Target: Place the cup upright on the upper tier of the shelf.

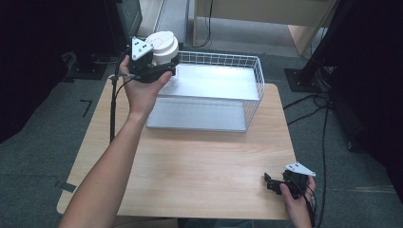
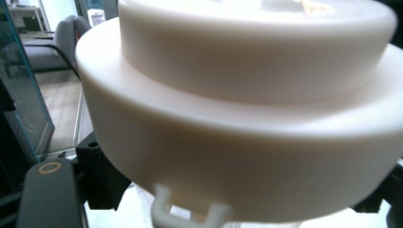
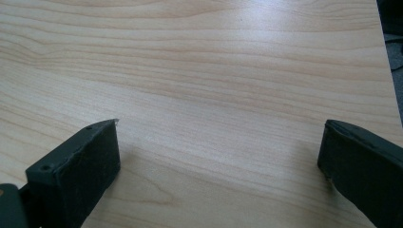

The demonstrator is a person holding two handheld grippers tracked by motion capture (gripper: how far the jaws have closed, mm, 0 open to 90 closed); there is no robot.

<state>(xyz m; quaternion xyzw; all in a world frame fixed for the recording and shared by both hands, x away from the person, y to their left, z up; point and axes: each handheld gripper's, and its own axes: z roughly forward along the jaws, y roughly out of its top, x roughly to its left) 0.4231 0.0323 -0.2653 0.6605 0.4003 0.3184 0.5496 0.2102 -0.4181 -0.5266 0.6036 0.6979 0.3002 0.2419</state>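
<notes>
A white round stepped piece (image 1: pixel 162 45) is held in the air over the far left corner of a white wire basket (image 1: pixel 259 76). My left gripper (image 1: pixel 166 67) is shut on its lower part, with a jaw on each side. In the left gripper view the white piece (image 2: pixel 237 118) is very close, and a small white clip hangs from its underside. My right gripper (image 1: pixel 272 184) rests low over the wooden table (image 1: pixel 199 161) near its front right corner. Its jaws stand wide apart in the right gripper view (image 3: pixel 218 156), with bare wood between them.
The basket has a flat silvery floor (image 1: pixel 209 83) and stands at the far middle of the table. Black cables (image 1: pixel 309 102) run over the grey floor to the right. A dark stand (image 1: pixel 112 109) rises by the table's left edge.
</notes>
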